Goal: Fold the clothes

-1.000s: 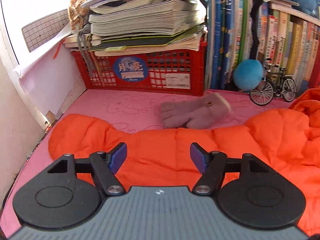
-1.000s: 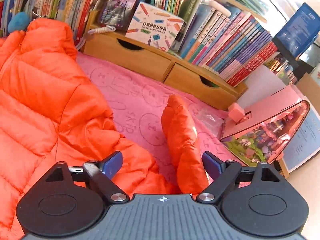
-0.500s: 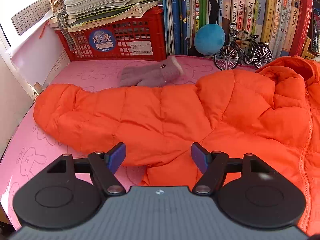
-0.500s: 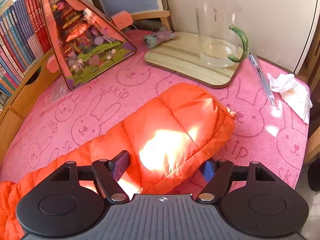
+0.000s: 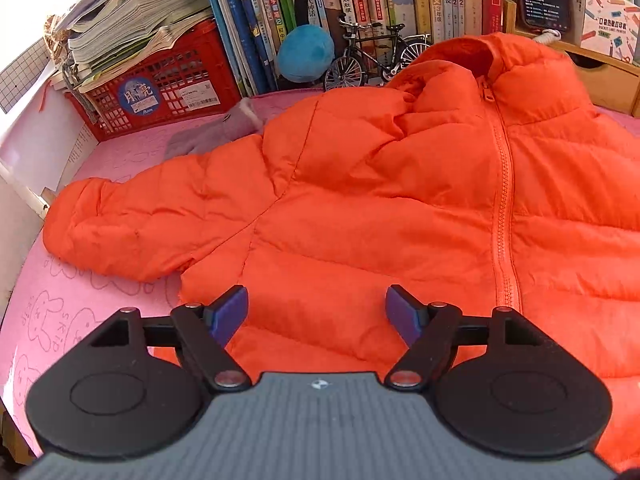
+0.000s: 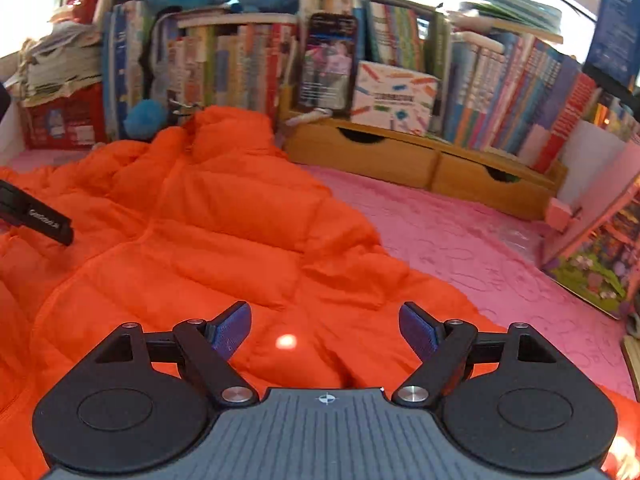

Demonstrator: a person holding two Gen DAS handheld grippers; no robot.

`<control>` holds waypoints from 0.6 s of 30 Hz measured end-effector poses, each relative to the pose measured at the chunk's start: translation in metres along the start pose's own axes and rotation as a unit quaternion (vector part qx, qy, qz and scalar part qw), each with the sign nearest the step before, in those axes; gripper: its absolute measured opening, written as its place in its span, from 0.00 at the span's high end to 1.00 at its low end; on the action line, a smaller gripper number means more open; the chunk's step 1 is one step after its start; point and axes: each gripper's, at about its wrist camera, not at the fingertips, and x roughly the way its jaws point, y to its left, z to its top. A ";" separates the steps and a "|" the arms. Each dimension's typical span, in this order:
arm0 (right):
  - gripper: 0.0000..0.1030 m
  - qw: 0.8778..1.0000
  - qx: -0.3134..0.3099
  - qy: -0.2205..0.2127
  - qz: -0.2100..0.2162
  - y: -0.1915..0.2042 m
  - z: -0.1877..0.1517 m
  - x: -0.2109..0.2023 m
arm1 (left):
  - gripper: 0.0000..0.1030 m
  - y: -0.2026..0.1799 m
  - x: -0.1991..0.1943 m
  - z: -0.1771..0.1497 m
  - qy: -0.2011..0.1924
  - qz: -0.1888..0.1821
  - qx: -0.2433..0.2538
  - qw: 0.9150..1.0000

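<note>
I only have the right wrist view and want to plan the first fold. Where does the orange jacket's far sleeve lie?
Observer: In the left wrist view the sleeve lies stretched out flat on the pink mat, with its cuff toward the mat's left edge.
Operator: Is anything in the way over there?
Observer: A grey glove lies just behind the sleeve, in front of the red crate.
Operator: Is the other hand-held gripper holding anything?
Observer: No. The left hand-held gripper is open over the lower front of the jacket, with nothing pinched between its pads.
</note>
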 end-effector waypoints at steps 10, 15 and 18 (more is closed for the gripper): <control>0.03 0.992 0.002 0.099 -0.073 -0.043 -0.049 0.060 | 0.08 0.066 0.018 -0.042 0.028 0.064 0.011 0.998; 0.05 0.990 -0.025 0.100 -0.092 -0.068 -0.007 0.048 | 0.08 0.098 0.010 -0.043 0.044 0.057 -0.029 0.997; 0.04 0.994 -0.005 0.105 -0.029 -0.063 0.019 0.050 | 0.08 0.118 0.009 -0.041 0.044 0.047 -0.055 0.996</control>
